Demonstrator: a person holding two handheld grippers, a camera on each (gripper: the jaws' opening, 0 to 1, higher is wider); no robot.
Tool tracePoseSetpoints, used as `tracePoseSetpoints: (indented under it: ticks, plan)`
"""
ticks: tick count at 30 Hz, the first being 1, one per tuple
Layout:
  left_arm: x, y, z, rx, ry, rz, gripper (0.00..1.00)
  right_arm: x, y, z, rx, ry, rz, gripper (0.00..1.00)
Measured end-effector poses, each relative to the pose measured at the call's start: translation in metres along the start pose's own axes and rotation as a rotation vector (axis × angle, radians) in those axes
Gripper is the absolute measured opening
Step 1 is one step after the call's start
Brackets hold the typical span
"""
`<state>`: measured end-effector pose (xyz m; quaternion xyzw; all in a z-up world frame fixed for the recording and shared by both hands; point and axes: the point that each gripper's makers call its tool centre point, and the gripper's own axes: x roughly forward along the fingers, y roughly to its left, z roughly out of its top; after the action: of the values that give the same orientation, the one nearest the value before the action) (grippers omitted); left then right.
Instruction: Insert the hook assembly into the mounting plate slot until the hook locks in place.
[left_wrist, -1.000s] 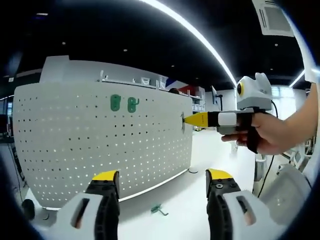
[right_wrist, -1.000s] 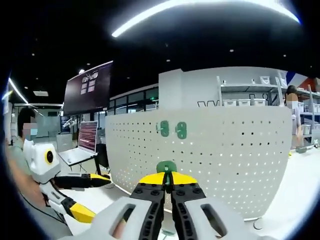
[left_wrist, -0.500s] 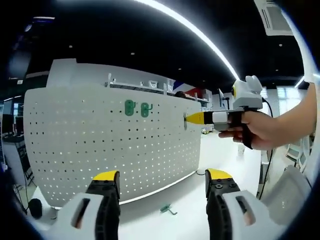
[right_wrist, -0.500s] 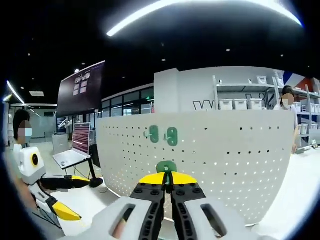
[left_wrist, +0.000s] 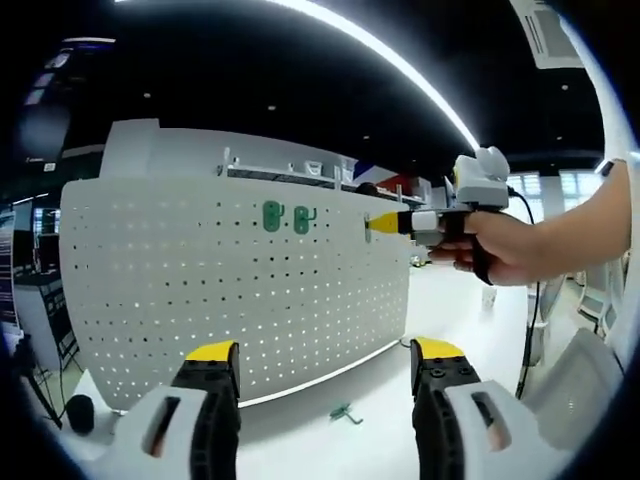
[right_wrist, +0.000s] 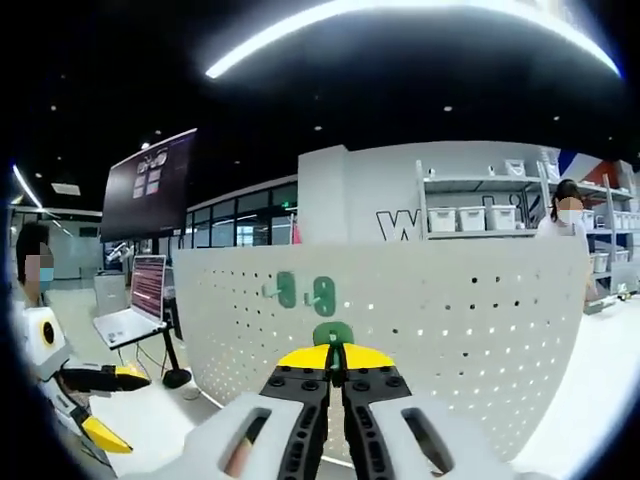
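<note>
A white perforated mounting board (left_wrist: 230, 290) stands upright on the table, with two green hooks (left_wrist: 286, 217) near its top. My left gripper (left_wrist: 325, 352) is open and holds nothing, a little short of the board. Coming in from the right in the left gripper view, a hand holds my right gripper (left_wrist: 378, 223) at the board's upper right edge. In the right gripper view, the right gripper (right_wrist: 335, 356) is shut on a green hook assembly (right_wrist: 332, 333), in front of the board (right_wrist: 460, 330) and below the two mounted hooks (right_wrist: 305, 293).
A loose green hook (left_wrist: 345, 412) lies on the white table in front of the board. An open laptop (right_wrist: 130, 312) and a dark screen (right_wrist: 150, 185) stand at the left. Shelves with bins (right_wrist: 470, 215) and a person (right_wrist: 565, 215) are behind the board.
Both cameras have shifted, so the board sits differently in each view. The right gripper stays shut on the hook assembly by the board's upper right edge. The left gripper remains open.
</note>
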<state>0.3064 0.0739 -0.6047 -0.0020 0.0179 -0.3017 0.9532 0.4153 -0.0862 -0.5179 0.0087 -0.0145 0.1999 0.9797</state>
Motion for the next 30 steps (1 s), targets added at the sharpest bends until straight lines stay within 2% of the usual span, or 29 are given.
tracePoseSetpoints:
  ticks: [17, 30]
  plan:
    - [-0.007, 0.012, 0.003, -0.016, -0.004, 0.033, 0.71, 0.032, -0.020, 0.012, 0.000, -0.040, -0.048, 0.01]
    - [-0.010, 0.019, 0.003, -0.017, 0.005, 0.057, 0.70, 0.057, -0.023, 0.019, -0.032, -0.067, -0.060, 0.01]
